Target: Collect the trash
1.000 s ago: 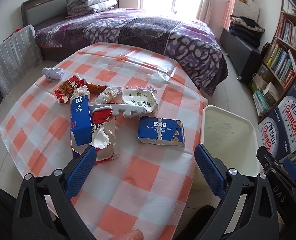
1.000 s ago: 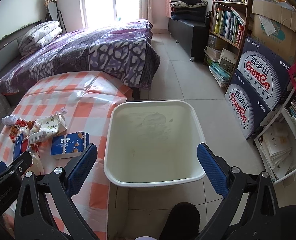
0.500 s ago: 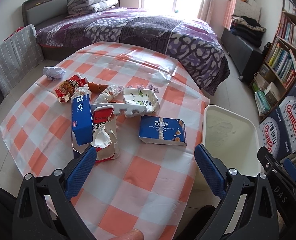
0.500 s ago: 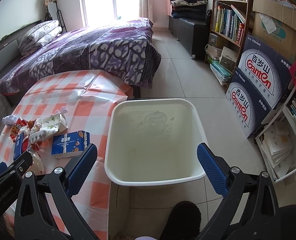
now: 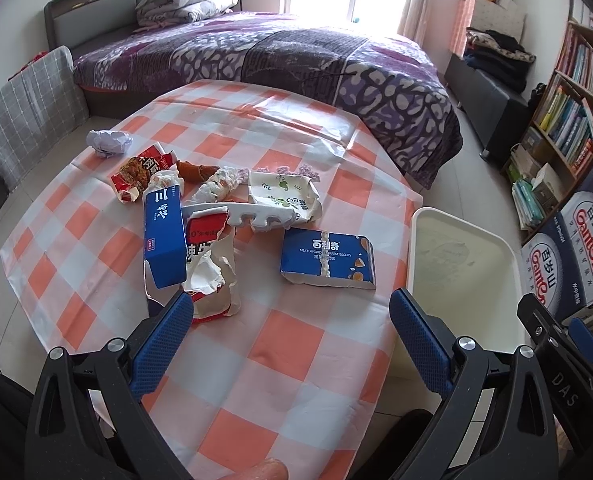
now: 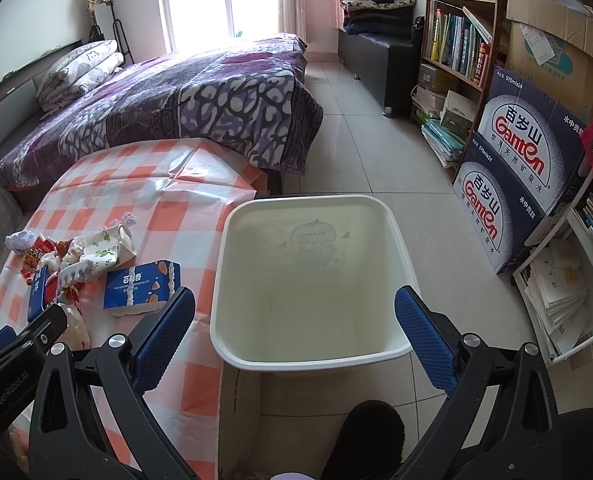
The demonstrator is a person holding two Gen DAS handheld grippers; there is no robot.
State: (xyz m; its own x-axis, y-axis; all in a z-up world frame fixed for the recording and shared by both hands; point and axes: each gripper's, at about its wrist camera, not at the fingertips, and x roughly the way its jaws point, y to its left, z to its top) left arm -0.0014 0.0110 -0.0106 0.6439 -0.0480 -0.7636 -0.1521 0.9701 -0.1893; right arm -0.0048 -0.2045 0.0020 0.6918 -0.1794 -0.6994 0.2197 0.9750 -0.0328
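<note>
Fingers of left gripper [image 5: 291, 312] and right gripper [image 6: 295, 308] stay spread, empty; biscuit box [image 5: 327, 258] unmoved.

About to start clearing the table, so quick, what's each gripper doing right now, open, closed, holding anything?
Left gripper: open, holding nothing, above the table's near edge.
Right gripper: open, holding nothing, over the white bin.

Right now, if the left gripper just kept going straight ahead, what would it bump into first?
Probably the blue biscuit packet on the checked table, which lies almost dead ahead of the open left gripper. Depth is hard to judge through the fisheye.
</note>
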